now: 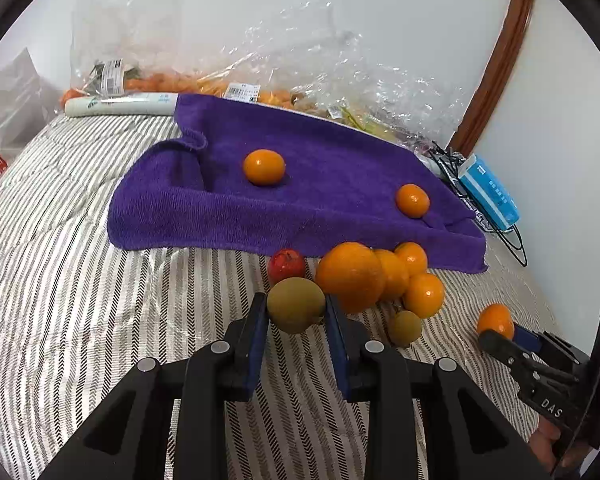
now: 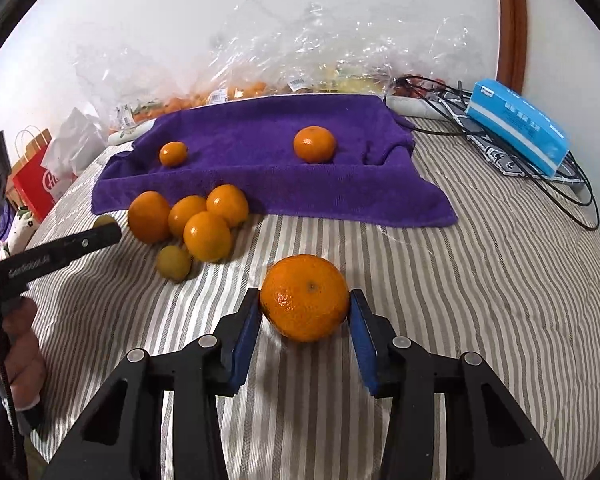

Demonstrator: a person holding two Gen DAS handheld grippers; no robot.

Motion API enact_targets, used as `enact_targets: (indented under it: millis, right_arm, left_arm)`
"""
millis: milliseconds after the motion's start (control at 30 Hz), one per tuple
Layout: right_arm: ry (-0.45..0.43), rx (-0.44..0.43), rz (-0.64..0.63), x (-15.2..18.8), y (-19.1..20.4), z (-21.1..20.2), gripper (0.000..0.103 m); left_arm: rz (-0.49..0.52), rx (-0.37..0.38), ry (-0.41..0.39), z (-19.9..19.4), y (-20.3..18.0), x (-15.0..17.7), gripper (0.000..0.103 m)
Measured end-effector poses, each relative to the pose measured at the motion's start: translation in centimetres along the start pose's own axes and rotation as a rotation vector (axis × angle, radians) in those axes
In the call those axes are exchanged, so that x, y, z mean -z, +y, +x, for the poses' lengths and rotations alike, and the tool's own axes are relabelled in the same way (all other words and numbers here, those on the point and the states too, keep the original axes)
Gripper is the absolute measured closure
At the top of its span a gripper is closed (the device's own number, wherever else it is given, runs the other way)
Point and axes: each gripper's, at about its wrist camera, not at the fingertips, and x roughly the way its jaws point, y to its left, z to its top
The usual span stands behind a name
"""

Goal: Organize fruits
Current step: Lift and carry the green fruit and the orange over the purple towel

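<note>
While a greenish fruit (image 1: 295, 305) is clamped between the pads of the left gripper (image 1: 296, 314) above the striped cover (image 1: 80, 300), a mandarin (image 2: 304, 297) — dimpled end turned toward the camera — is pinched by the right gripper (image 2: 305, 312). Both grippers are held low and level, aimed at the purple towel (image 2: 260, 168). "DAS" is read on the right gripper's side — no other writing is legible.

Striped bedspread (image 2: 480, 288) under purple towel (image 2: 268, 184), fruit.
</note>
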Motion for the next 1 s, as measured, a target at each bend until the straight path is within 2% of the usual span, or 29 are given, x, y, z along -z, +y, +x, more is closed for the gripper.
enact_targets:
  millis: [200,467,633,1000]
  right_arm:
    - [-0.019,-0.022,0.025,0.1,0.5,-2.0,0.06]
    - [-0.086,0.023,0.013,0.0,0.4,-5.2,0.06]
    - [-0.069,-0.02,0.057,-0.1,0.3,-5.2,0.06]
    - [-0.089,-0.001,0.064,0.3,1.2,-6.1,0.06]
  left_arm:
    - [-0.002,0.002,-0.015,-0.3,0.1,0.1,0.076]
    - [0.015,-0.002,-0.034,-0.7,-0.3,0.1,0.076]
    - [0.004,-0.015,-0.045,-0.9,-0.1,0.0,0.076]
    - [0.011,-0.024,-0.05,-1.0,-0.3,0.1,0.076]
